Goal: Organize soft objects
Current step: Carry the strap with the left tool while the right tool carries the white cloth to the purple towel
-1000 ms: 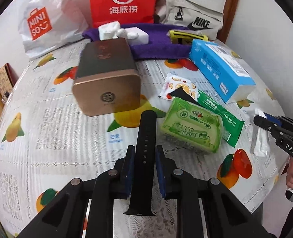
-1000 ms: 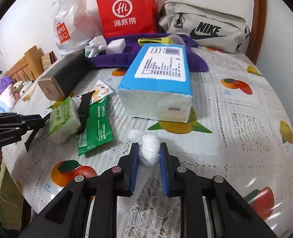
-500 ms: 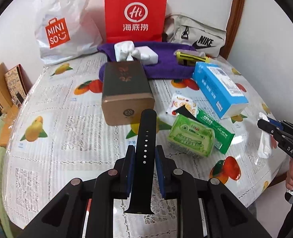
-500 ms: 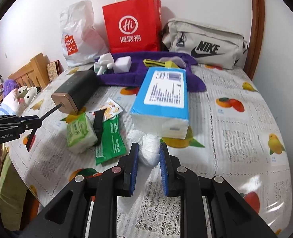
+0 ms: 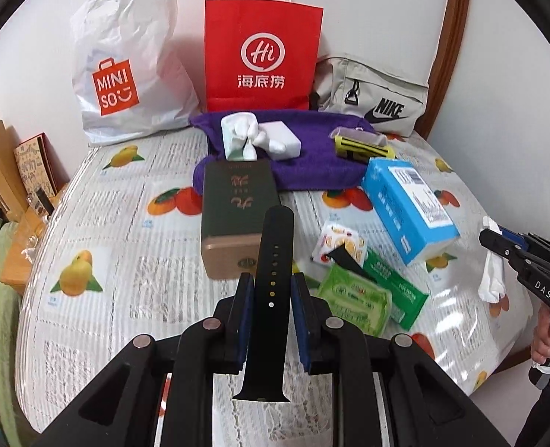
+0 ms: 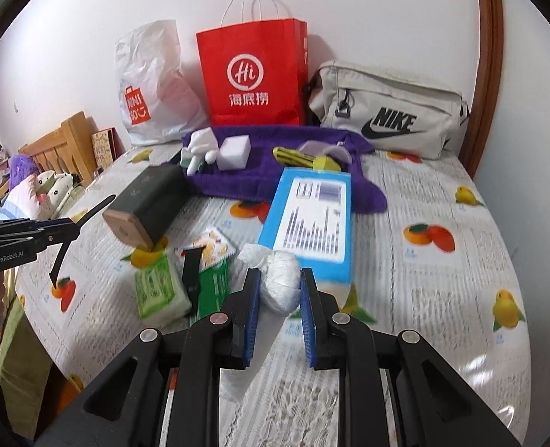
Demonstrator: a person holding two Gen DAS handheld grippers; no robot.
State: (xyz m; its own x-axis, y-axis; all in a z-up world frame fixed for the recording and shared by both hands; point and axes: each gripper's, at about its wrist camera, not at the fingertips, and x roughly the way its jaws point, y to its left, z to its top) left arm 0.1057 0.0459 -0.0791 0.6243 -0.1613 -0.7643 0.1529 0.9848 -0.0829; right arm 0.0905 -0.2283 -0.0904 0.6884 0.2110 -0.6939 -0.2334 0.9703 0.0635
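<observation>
My left gripper [image 5: 272, 283] is shut on a black watch strap [image 5: 275, 246] that stands up between the blue pads, held above the table. My right gripper [image 6: 279, 273] is shut on a crumpled white plastic wad [image 6: 277, 260], also lifted off the table. In the left wrist view the right gripper [image 5: 498, 240] hangs at the right edge with the white wad [image 5: 493, 279] dangling from it. A purple towel [image 5: 312, 164] lies at the back of the table with a white sock bundle [image 5: 237, 138], a white block and a yellow item on it.
On the fruit-print tablecloth [image 5: 126, 260] lie a dark green box [image 5: 237, 205], a blue tissue pack [image 5: 405, 205], green wipes packs [image 5: 353, 301] and another black strap piece [image 5: 345, 259]. A red paper bag [image 5: 262, 56], a white plastic bag and a grey pouch [image 6: 386, 111] line the wall.
Both grippers have risen with the strap and the white wad still in their grip; the table and its objects look smaller and farther below.
</observation>
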